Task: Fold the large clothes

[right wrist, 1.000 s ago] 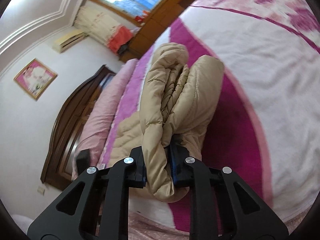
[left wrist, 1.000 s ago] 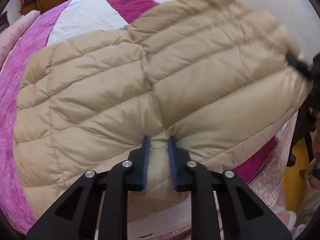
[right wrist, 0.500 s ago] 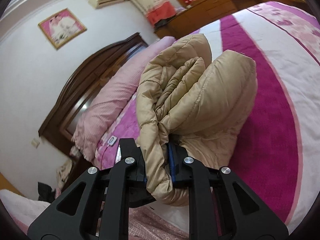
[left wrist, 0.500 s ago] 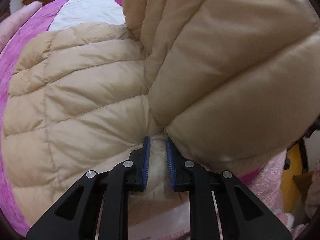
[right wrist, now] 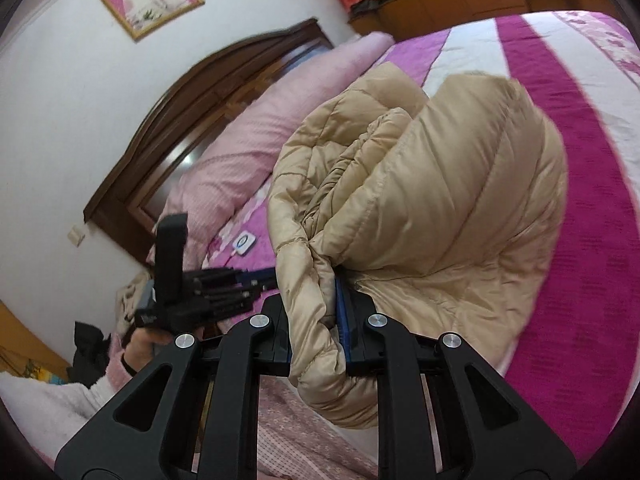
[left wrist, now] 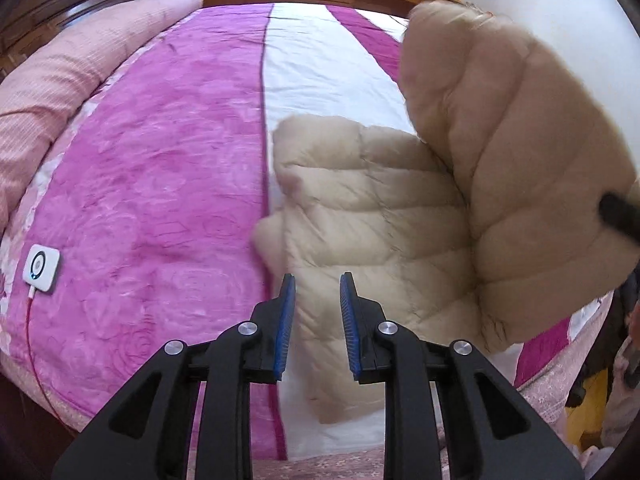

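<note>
Clamping a bunched edge of the beige down jacket, the right hand-held gripper lifts that half above the bed to fold it over; the left hand-held gripper (jaws opening, nothing pinched) hovers over the jacket's flat half

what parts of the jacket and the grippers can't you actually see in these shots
- Left wrist view: the right gripper is only a dark blurred tip at the right edge, behind the lifted fold of the jacket.
- Right wrist view: the jacket's hem inside the right gripper hides its left pad.
- Right wrist view: the left gripper is motion-blurred; its fingertips end behind the jacket.
- Both views: the jacket's sleeves and collar are folded inside the bundle, unseen.
</note>
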